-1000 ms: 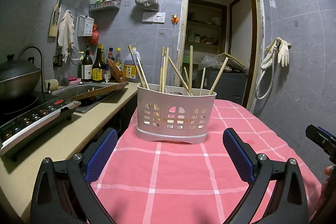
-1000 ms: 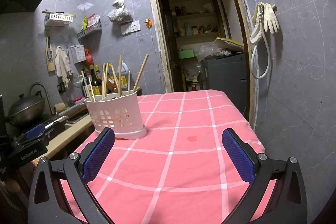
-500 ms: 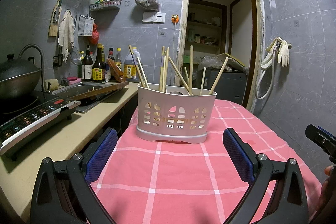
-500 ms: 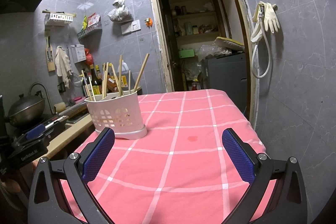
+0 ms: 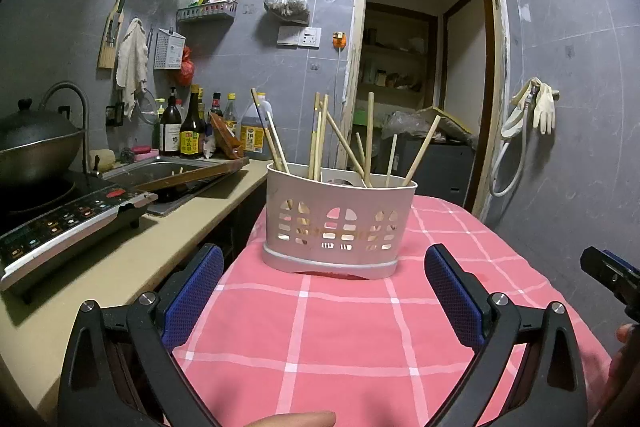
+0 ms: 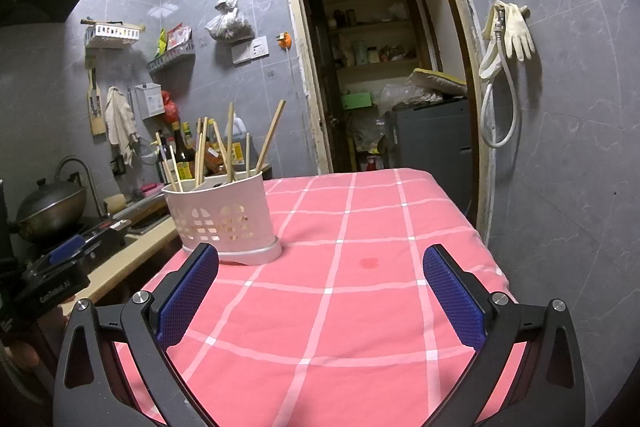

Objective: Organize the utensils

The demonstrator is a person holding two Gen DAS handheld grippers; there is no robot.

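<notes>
A white perforated utensil holder (image 5: 339, 223) stands on the pink checked tablecloth (image 5: 340, 327), with several wooden chopsticks (image 5: 370, 137) leaning in it at different angles. My left gripper (image 5: 324, 263) is open just in front of the holder, nothing between its blue pads. In the right wrist view the same holder (image 6: 224, 215) with its chopsticks (image 6: 270, 137) is at the table's left edge. My right gripper (image 6: 320, 263) is open and empty over the cloth, to the right of the holder.
A beige counter (image 5: 120, 263) left of the table carries an induction cooker (image 5: 68, 223), a wok (image 5: 32, 143), a sink with a wooden board (image 5: 192, 175) and bottles (image 5: 192, 131). An open doorway (image 6: 380, 75) lies behind. A finger (image 5: 296, 419) shows at the bottom edge.
</notes>
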